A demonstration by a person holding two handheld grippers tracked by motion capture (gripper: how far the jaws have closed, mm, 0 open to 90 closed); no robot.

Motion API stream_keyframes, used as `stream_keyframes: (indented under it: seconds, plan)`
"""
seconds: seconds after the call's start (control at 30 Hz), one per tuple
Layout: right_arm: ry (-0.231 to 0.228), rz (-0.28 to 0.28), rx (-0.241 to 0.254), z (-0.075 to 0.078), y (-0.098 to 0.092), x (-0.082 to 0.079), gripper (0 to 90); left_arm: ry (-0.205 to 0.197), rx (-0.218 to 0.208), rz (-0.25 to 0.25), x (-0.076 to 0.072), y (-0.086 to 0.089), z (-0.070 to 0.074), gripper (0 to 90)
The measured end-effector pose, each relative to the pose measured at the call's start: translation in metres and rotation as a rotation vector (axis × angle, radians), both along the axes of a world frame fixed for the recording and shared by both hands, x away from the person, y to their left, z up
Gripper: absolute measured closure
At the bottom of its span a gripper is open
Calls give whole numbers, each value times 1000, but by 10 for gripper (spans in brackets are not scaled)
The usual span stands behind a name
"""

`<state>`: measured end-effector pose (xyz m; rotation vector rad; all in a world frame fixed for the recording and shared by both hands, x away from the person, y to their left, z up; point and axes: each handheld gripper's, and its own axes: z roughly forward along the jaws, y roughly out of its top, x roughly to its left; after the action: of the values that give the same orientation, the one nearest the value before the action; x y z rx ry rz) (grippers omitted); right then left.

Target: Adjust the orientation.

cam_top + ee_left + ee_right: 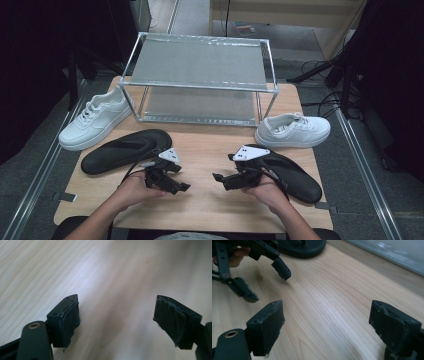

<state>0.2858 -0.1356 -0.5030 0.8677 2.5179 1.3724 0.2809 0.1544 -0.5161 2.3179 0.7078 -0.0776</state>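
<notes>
My left gripper rests low over the wooden table near its front edge, held in a hand. Its jaws stand wide open over bare wood. My right gripper faces it from the right, also open with nothing between its pads. The right gripper view looks across at the left gripper, open as well. One black slipper lies behind the left hand, and another black slipper lies under the right hand. A white sneaker sits at the far left, a second white sneaker at the right.
A two-shelf metal shoe rack stands at the back centre of the table, both shelves bare. Bare wood lies between the two grippers. Dark equipment and cables stand beyond the table's sides.
</notes>
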Motion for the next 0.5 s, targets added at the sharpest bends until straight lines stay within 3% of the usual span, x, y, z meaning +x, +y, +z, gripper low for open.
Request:
stream_keyframes:
  seconds: [0.07, 0.13, 0.17, 0.3, 0.33, 0.5]
  plan:
    - [11, 11, 40, 4, -1, 0, 134, -39, -20, 6, 0, 0, 6, 208]
    - [-14, -14, 27, 5, 1, -3, 139, -86, -22, 12, 1, 1, 11, 232]
    - [-24, -15, 4, 5, 2, -3, 139, -90, -31, 26, 2, 1, 12, 287]
    - [-20, -6, -39, 2, 4, -5, 137, -79, -65, 49, 6, 7, 15, 335]
    - [-19, -5, -46, 3, 4, -6, 137, -94, -59, 50, 7, 8, 16, 328]
    - [-8, 15, -51, 3, 3, -6, 136, -85, -43, 41, 7, 9, 15, 224]
